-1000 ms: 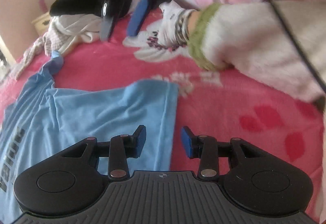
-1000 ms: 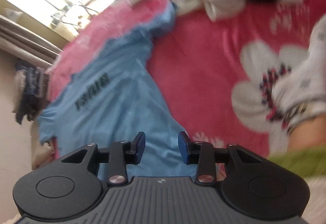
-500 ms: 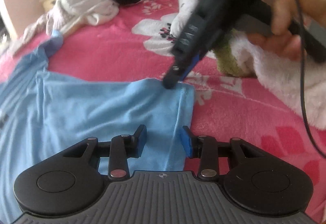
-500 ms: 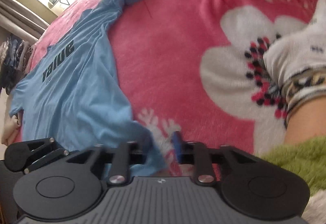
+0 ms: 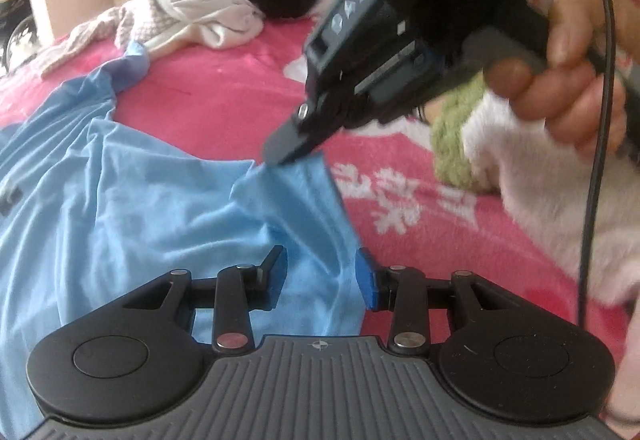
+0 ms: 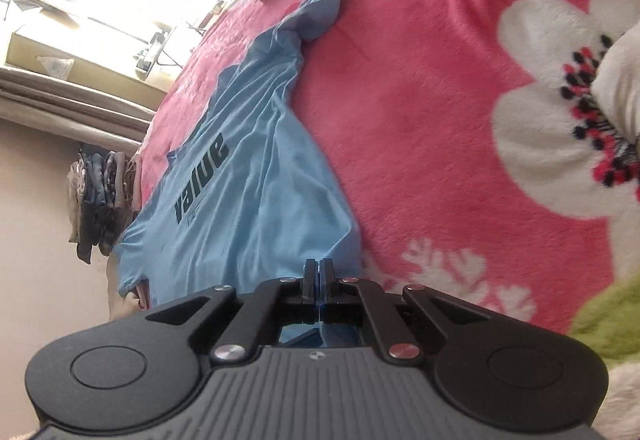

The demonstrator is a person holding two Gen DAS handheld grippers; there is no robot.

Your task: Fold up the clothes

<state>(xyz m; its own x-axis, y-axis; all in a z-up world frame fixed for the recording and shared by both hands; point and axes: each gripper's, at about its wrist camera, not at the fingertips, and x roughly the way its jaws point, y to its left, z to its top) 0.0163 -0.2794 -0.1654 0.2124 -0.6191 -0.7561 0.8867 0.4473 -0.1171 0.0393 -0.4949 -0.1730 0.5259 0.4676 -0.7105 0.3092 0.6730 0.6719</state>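
A light blue T-shirt (image 5: 140, 208) with dark lettering (image 6: 200, 180) lies spread on a pink flowered blanket (image 5: 224, 96). My right gripper (image 6: 319, 274) is shut on the shirt's bottom corner. In the left wrist view its black fingertips (image 5: 282, 152) pinch that corner and raise it into a small peak. My left gripper (image 5: 320, 278) stands open low over the same hem. Blue cloth lies between its blue pads (image 5: 366, 280), which do not press on it.
A person's hand (image 5: 568, 92) in a white fuzzy sleeve with a green cuff (image 5: 456, 132) holds the right gripper, with a black cable (image 5: 600, 120) hanging down. A pile of white and black clothes (image 5: 208, 12) lies at the blanket's far end. More garments (image 6: 100, 208) hang beyond its left edge.
My right gripper came down from above the blanket to the shirt's corner and shut on it, lifting the corner slightly. My left gripper shifted over the hem and stayed open.
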